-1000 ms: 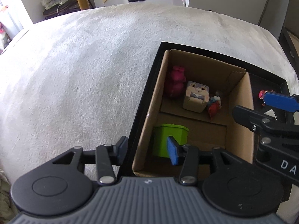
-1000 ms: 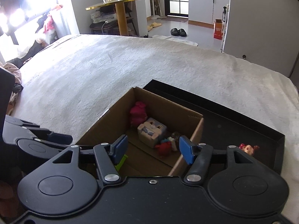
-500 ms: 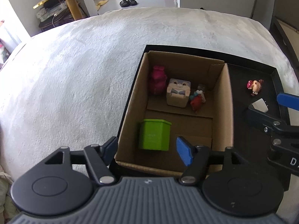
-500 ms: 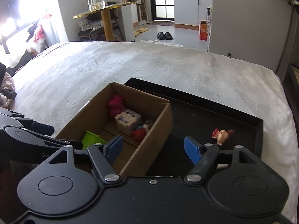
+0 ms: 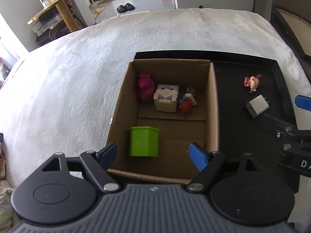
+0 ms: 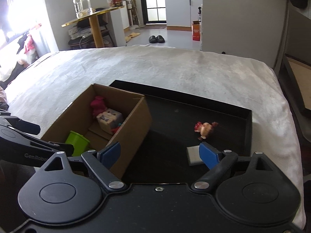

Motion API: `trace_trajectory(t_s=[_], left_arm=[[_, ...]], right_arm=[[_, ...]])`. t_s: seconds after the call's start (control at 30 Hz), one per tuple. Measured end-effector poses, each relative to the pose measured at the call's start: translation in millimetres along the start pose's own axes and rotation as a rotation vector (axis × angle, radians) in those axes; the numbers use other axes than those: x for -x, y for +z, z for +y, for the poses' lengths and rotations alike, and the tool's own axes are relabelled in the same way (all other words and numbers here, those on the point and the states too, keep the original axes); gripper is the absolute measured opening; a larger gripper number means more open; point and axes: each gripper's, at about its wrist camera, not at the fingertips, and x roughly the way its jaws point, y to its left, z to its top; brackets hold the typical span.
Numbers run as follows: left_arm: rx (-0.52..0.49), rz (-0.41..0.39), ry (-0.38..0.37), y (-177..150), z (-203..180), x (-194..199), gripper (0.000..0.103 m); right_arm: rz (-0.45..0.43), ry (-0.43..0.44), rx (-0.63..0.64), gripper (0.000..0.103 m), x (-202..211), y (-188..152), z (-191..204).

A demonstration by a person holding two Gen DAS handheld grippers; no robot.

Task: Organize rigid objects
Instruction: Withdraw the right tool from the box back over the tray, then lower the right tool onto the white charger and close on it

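Hovering over a cardboard box [image 5: 212,104] at the centre of the left wrist view, the left gripper [image 5: 153,154] has its blue-padded jaws spreading apart with nothing pressed between them; a green box [image 5: 144,144] on the carton floor shows through the gap, lower centre of the frame. Farther up inside the carton, a magenta figure [image 5: 144,89], a square-faced block toy [image 5: 166,100] and a small red figure [image 5: 186,103] stand in a row along the far wall, each close against the next. The carton occupies the left part of a shallow black tray [image 5: 233,97], which rests on a pale grey blanket [image 5: 68,87]. On the tray's bare floor, at the right of the frame, a small doll [image 5: 252,82] lies above a white charger plug [image 5: 257,106], the two near each other but apart.

From the right wrist view, the right gripper [image 6: 160,154] hangs over the tray with its jaws likewise widening and holding nothing. Its right blue pad overlaps the plug's edge in the picture, lower centre right; whether it touches cannot be told. The doll lies just above, centre right. The carton sits at centre left, with part of the left gripper at the left edge. A yellow-topped table [image 6: 93,16] bearing a glass jar [image 6: 81,4] stands at upper left, with black slippers [image 6: 156,38] on the floor at upper centre.
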Motion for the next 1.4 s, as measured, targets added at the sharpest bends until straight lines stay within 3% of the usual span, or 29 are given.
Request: trace_trajectory(t_s=[0.67,1.0,1.4], left_arm=[[-0.109,-0.008,0.027,10,-55,-2,0.082],[-0.149,-0.092,0.041,18,-76,-2,0.081],[-0.199,-0.076,0.080,21,-93,-32,0.069]], right_arm=[[0.009,-0.045,0.014,0.091,-15,-18,-48],[0.017,-0.052,0.020,0.091,-34,-8,-64],[0.040,-0.045,-0.029,0.086,-67,-29,-77]])
